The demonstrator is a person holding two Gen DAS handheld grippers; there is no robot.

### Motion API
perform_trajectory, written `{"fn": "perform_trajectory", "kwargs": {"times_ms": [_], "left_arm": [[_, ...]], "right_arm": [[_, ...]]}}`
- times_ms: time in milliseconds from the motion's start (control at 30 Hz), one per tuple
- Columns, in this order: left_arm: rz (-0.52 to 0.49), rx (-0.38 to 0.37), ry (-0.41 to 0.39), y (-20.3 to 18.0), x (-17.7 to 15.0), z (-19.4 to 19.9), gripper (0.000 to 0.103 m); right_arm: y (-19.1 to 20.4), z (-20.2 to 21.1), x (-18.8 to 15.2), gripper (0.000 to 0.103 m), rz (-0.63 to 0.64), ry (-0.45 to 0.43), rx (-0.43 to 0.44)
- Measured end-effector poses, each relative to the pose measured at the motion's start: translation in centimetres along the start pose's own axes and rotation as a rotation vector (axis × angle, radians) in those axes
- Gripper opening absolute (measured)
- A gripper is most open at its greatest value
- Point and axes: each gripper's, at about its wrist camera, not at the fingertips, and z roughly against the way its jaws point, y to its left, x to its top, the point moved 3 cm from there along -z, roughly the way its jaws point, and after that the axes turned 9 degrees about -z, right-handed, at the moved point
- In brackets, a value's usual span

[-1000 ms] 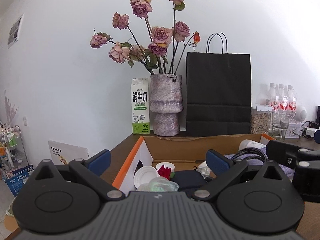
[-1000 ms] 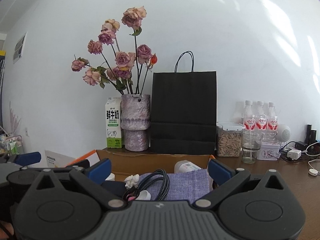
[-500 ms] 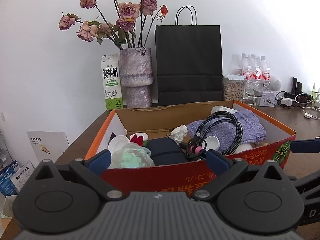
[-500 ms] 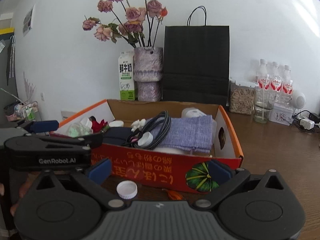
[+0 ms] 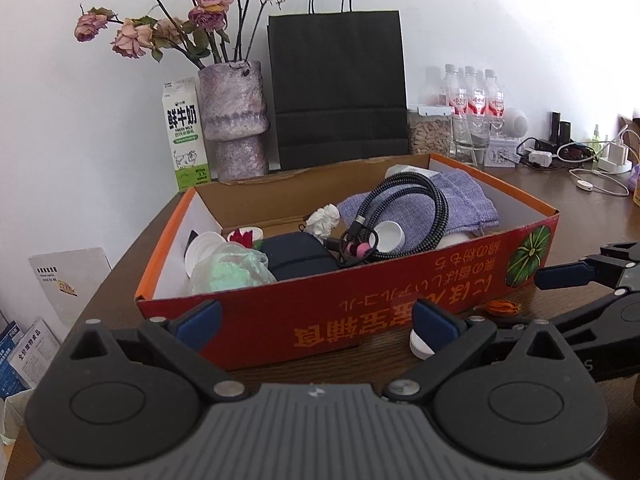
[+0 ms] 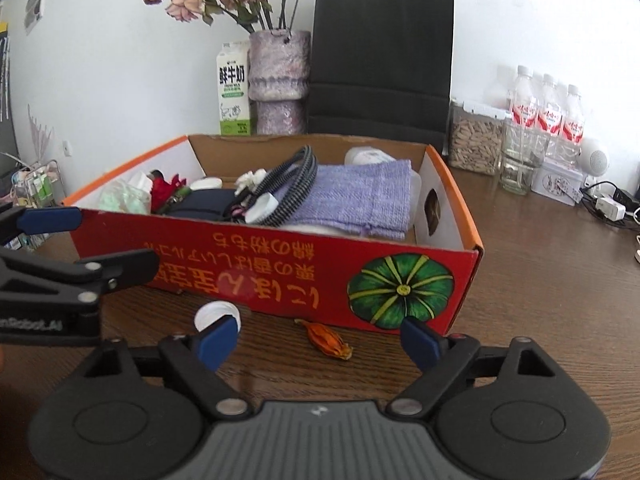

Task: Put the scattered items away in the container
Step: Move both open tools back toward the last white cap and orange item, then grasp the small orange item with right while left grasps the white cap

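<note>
The right gripper [image 6: 316,340], jaws closing with nothing pinched, hovers over a dried bud [image 6: 328,338] and white cap [image 6: 216,314] on the desk [image 6: 540,280]; the left gripper [image 5: 316,320] stays spread. Beyond, the nearly full box [image 6: 280,276] awaits; next, pinching one stray.

- You're in someone's home here, looks like a living room or study corner, not a lab or shop.
- You've got a dark wooden table [image 6: 540,264] pushed against a plain white wall.
- Dried roses [image 5: 200,12] sit in a purple vase [image 5: 234,116], proper home decor.
- A milk carton [image 5: 185,136] stands right beside the vase, with a black paper shopping bag [image 5: 338,88] on the other side.
- Over to your right there's a jar of seeds or nuts [image 6: 474,140], a glass and some bottled drinks [image 6: 548,112].
- Chargers and cables [image 5: 576,160] trail along the far end of the table, everyday household clutter.
</note>
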Motion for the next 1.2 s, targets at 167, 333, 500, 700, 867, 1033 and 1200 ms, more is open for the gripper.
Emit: {"fn": "perform_trajectory", "kwargs": {"times_ms": [167,333,500,700,867,1033,1200], "left_arm": [[-0.014,-0.045,0.059,-0.5,-0.5,-1.0,0.103],[-0.018,-0.056,0.090,-0.7,-1.0,-1.7,0.103],[-0.022,-0.076,0.113,-1.0,-1.1,-2.1,0.103],[-0.019,-0.081,0.126,-1.6,-1.2,-2.8,0.103],[-0.009,-0.063,0.132,-2.3,-0.9,-3.4,0.103],[0.062,-0.084,0.155,-3.1,-0.3,-3.9,0.103],[0.092,-0.094,0.184,-4.3,0.1,-4.4,0.093]], "right_arm": [[-0.5,-1.0,-0.3,0.069,-0.024,0.035,-0.005],[-0.1,-0.6,-0.6,0.019,0.000,0.017,0.030],[-0.1,-0.2,-0.6,0.015,0.023,0.020,0.057],[-0.8,0.3,-0.5,0.013,0.032,0.008,0.068],[-1.4,0.7,-0.6,0.011,0.044,-0.001,0.074],[-2.3,1.2,-0.8,0.011,0.048,-0.009,0.068],[-3.2,1.7,-0.8,0.011,0.044,-0.021,0.063]]}}
